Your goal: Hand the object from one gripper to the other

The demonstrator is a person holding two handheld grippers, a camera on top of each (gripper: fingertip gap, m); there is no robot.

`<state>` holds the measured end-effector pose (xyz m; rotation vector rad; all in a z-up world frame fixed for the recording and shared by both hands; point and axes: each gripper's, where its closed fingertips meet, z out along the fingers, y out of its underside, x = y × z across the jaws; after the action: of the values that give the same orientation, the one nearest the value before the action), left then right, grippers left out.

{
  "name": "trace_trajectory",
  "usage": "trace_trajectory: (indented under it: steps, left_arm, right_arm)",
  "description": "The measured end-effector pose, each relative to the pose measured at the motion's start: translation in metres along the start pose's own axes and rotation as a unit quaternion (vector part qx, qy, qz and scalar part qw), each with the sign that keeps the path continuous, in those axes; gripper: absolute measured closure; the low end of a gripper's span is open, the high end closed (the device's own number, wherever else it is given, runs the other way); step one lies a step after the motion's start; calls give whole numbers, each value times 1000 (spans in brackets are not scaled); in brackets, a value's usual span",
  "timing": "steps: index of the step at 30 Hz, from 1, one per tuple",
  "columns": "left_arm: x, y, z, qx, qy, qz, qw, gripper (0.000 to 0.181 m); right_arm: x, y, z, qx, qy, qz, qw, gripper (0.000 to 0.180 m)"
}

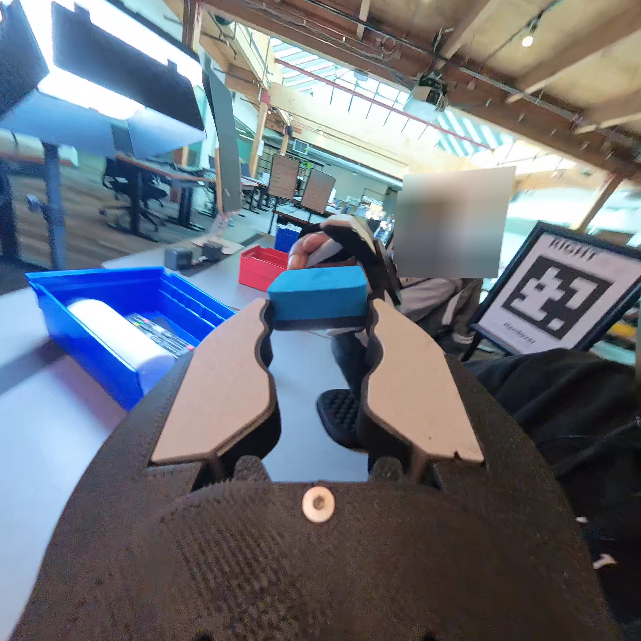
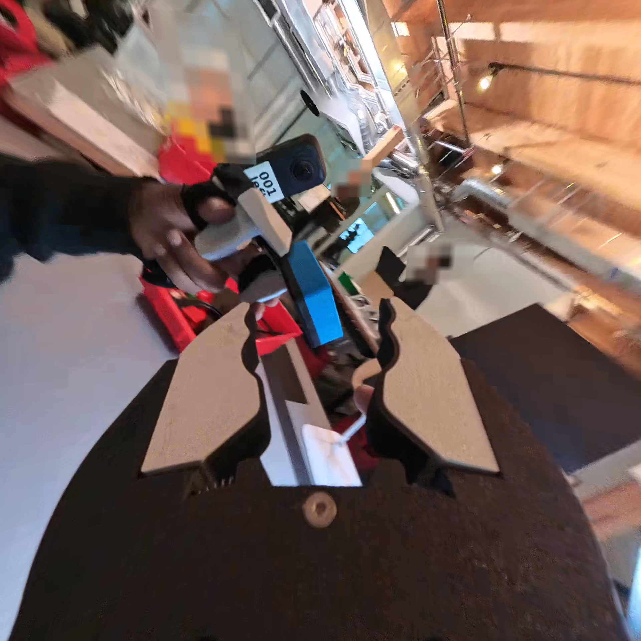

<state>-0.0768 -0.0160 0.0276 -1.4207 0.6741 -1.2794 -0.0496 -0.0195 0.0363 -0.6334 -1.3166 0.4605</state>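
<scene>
A blue eraser block with a black base (image 1: 317,298) is clamped crosswise between my left gripper's (image 1: 317,312) fingertips, above the grey table. In the right wrist view the same block (image 2: 312,295) hangs tilted from the left gripper (image 2: 282,267), which a hand holds. Its lower end reaches in between the fingertips of my right gripper (image 2: 316,308), which is open and does not touch it. In the left wrist view the right gripper (image 1: 331,333) comes from ahead, with one black ribbed pad (image 1: 338,414) below the block.
A blue bin (image 1: 86,284) holding a white roll (image 1: 114,333) and a remote stands to the left on the table (image 1: 52,451). A red bin (image 1: 260,270) sits farther back. A framed marker board (image 1: 555,295) stands at right, with a seated person beside it. The grippers' ends are close to 4 cm from one another.
</scene>
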Motion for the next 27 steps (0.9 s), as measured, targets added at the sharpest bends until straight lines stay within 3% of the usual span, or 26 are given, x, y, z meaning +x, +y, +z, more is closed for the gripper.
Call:
trace_trajectory:
  steps: [4, 7, 8, 11, 13, 18, 22, 27]
  left_arm:
    - [-3, 9, 4, -19, 21, -64, 998, 129]
    - [-1, 15, 8, -35, 23, -69, 997, 129]
    - [0, 15, 8, -34, 24, -62, 997, 129]
    - [7, 13, 7, -34, 27, 7, 999, 127]
    - [14, 6, 3, -20, 7, 100, 995, 120]
    - [17, 6, -3, -57, -83, 302, 948, 125]
    - [17, 16, 3, -75, -67, 287, 953, 134]
    - [15, 25, 9, -90, -57, 278, 955, 158]
  right_arm:
    - [-7, 8, 5, -33, 11, -82, 996, 121]
    - [-12, 16, 6, -46, 2, -98, 994, 155]
    - [-12, 16, 6, -40, -2, -90, 995, 156]
    - [-11, 9, 2, -13, -22, -14, 1000, 157]
    - [-5, 5, -2, 9, -46, 82, 996, 157]
    - [-7, 7, -9, 24, -134, 260, 956, 157]
    - [-21, 7, -7, 30, -191, 314, 930, 157]
    - [-29, 13, -2, 11, -203, 320, 925, 156]
